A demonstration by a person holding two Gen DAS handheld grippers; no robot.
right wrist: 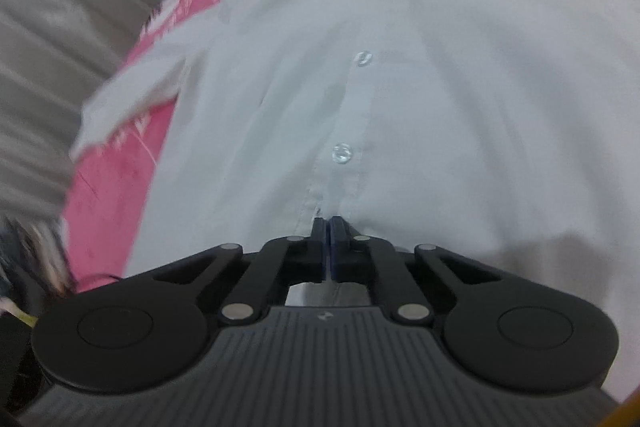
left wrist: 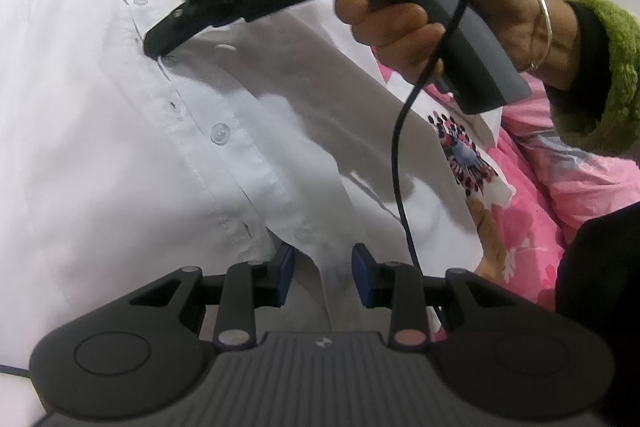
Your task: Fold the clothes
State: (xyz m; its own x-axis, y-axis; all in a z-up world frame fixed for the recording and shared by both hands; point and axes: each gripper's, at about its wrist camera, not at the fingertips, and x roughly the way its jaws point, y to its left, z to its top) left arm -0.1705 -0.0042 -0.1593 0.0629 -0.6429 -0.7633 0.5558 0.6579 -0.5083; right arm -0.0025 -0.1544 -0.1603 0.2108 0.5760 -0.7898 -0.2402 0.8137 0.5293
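Right gripper (right wrist: 329,223) pinched tight on the white shirt (left wrist: 100,115) at its button placket (right wrist: 352,131); left gripper (left wrist: 322,269) stands narrowly parted, placket fabric between its pads.

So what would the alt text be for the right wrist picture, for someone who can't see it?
The right gripper is pinched shut on the button strip of a white shirt, just below a clear button. The shirt lies spread over a pink floral sheet.
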